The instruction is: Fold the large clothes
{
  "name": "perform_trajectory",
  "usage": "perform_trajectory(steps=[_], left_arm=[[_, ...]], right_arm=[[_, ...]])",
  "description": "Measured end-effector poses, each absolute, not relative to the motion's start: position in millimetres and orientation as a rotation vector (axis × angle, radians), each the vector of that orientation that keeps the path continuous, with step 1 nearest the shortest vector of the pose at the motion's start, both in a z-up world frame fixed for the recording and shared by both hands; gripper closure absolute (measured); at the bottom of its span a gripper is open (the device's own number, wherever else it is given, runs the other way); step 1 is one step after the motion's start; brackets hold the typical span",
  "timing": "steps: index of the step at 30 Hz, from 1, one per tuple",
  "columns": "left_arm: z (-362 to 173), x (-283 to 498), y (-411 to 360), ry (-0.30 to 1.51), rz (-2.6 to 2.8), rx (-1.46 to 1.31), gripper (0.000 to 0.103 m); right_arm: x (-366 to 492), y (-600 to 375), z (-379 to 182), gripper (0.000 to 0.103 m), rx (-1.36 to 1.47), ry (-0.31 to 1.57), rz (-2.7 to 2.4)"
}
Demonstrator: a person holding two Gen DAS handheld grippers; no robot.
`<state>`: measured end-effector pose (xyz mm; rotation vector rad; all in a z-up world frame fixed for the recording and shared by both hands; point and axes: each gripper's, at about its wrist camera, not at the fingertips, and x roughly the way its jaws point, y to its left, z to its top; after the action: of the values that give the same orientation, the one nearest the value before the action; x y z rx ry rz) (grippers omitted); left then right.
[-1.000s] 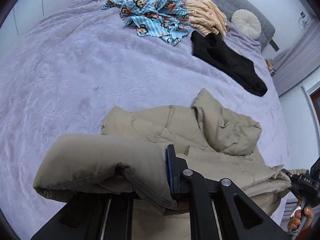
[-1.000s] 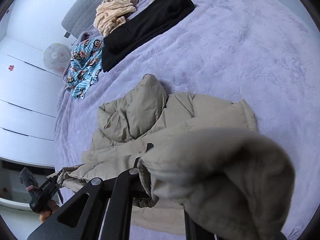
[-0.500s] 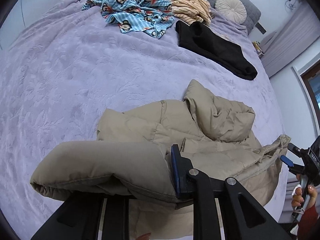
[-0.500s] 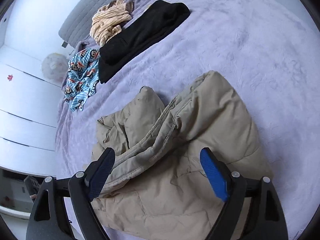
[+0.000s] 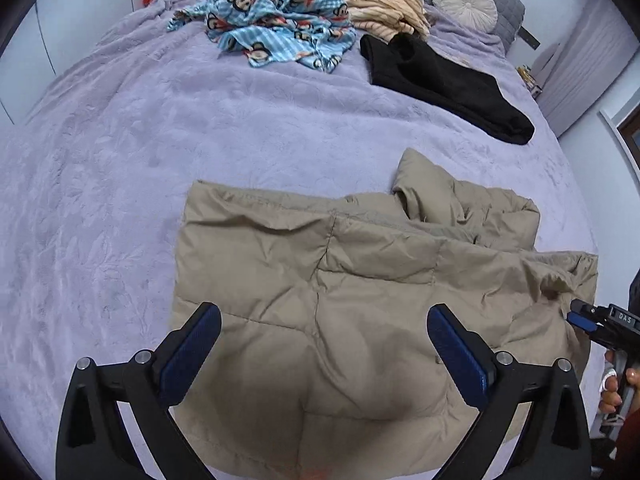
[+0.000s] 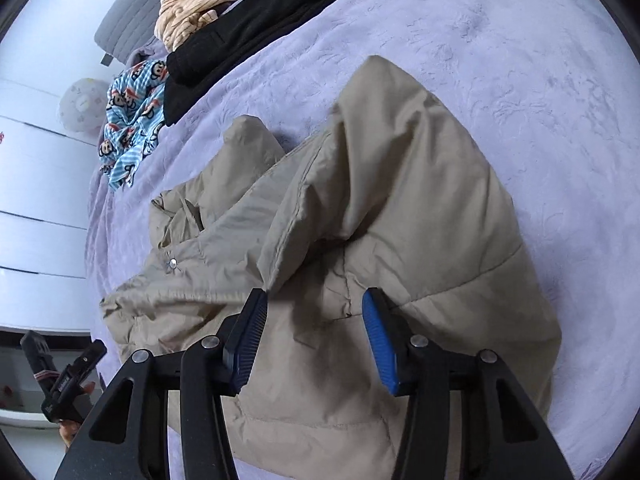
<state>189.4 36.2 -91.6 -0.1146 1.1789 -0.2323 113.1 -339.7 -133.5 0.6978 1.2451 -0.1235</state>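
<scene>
Beige puffer jacket beneath left hand-held gripper, jaws apart

The left gripper points forward and slightly down, its two blue-padded fingers spread wide with nothing between them. The right gripper is tilted, its fingers parted more narrowly and also holding nothing. A bare hand grips the right gripper's handle.
</scene>
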Motion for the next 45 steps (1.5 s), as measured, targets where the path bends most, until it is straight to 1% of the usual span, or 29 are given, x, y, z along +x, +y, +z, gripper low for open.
perform_trajectory(steps=[2, 3, 4, 5, 6, 10, 11, 13, 15, 18, 20, 23, 26, 29, 30, 31, 32, 34, 35, 36, 37, 39, 41, 45], left_arm=[[-88, 192, 37, 1.158, -0.245, -0.123, 0.013], [-91, 196, 37, 1.17, -0.253, -0.127, 0.029], [-97, 202, 35, 1.195, -0.267, -0.127, 0.045], [-105, 209, 33, 1.216, -0.266, -0.124, 0.051], [-113, 217, 31, 1.227, -0.255, -0.116, 0.054], [-150, 251, 15, 1.181, -0.163, -0.012, 0.054], [-160, 259, 13, 1.184, -0.149, -0.012, 0.054], [-180, 272, 11, 1.174, -0.121, -0.018, 0.054], [-196, 283, 7, 1.173, -0.112, -0.014, 0.054], [-209, 296, 3, 1.173, -0.095, -0.001, 0.053], [-210, 305, 4, 1.185, -0.07, -0.002, 0.053], [-195, 311, 16, 1.19, -0.023, -0.024, 0.053], [-159, 294, 31, 1.11, -0.04, -0.019, 0.053], [-137, 270, 42, 1.061, -0.052, 0.046, 0.053], [-137, 263, 49, 1.058, -0.042, 0.055, 0.049], [-142, 258, 56, 1.066, -0.028, 0.058, 0.034], [-153, 257, 63, 1.086, -0.001, 0.06, 0.032], [-184, 262, 76, 1.169, 0.037, 0.031, 0.032], [-198, 265, 81, 1.197, 0.025, -0.025, 0.032], [-206, 266, 83, 1.202, 0.026, -0.055, 0.029], [-211, 268, 81, 1.197, 0.034, -0.055, 0.029], [-214, 273, 70, 1.183, 0.035, -0.003, 0.029], [-213, 274, 65, 1.189, 0.044, 0.032, 0.029], [-183, 267, 68, 1.201, 0.055, 0.034, 0.029]], right_arm=[[114, -334, -125, 0.05, 0.64, 1.241, -0.106], [114, -331, -121, 0.053, 0.611, 1.232, -0.09], [114, -327, -116, 0.06, 0.568, 1.22, -0.079], [117, -322, -114, 0.076, 0.514, 1.222, -0.078], [121, -320, -115, 0.079, 0.465, 1.235, -0.084], [149, -330, -137, 0.079, 0.357, 1.252, -0.151], [156, -338, -147, 0.084, 0.36, 1.251, -0.171], [167, -355, -168, 0.088, 0.402, 1.251, -0.2], [174, -367, -184, 0.095, 0.437, 1.235, -0.219], [185, -376, -203, 0.098, 0.46, 1.222, -0.244], [191, -381, -207, 0.098, 0.483, 1.222, -0.268], [199, -385, -203, 0.098, 0.469, 1.249, -0.288], [197, -384, -183, 0.092, 0.417, 1.248, -0.308], [176, -381, -157, 0.092, 0.364, 1.192, -0.319], [167, -380, -151, 0.092, 0.347, 1.173, -0.324], [159, -379, -148, 0.092, 0.324, 1.166, -0.332], [155, -378, -150, 0.092, 0.304, 1.168, -0.335], [152, -383, -167, 0.092, 0.295, 1.213, -0.333], [153, -388, -179, 0.092, 0.324, 1.23, -0.33], [155, -392, -187, 0.093, 0.345, 1.235, -0.328], [159, -397, -195, 0.093, 0.369, 1.237, -0.338], [166, -401, -204, 0.093, 0.404, 1.241, -0.351], [174, -400, -207, 0.092, 0.373, 1.256, -0.36], [173, -392, -188, 0.09, 0.322, 1.271, -0.394]])
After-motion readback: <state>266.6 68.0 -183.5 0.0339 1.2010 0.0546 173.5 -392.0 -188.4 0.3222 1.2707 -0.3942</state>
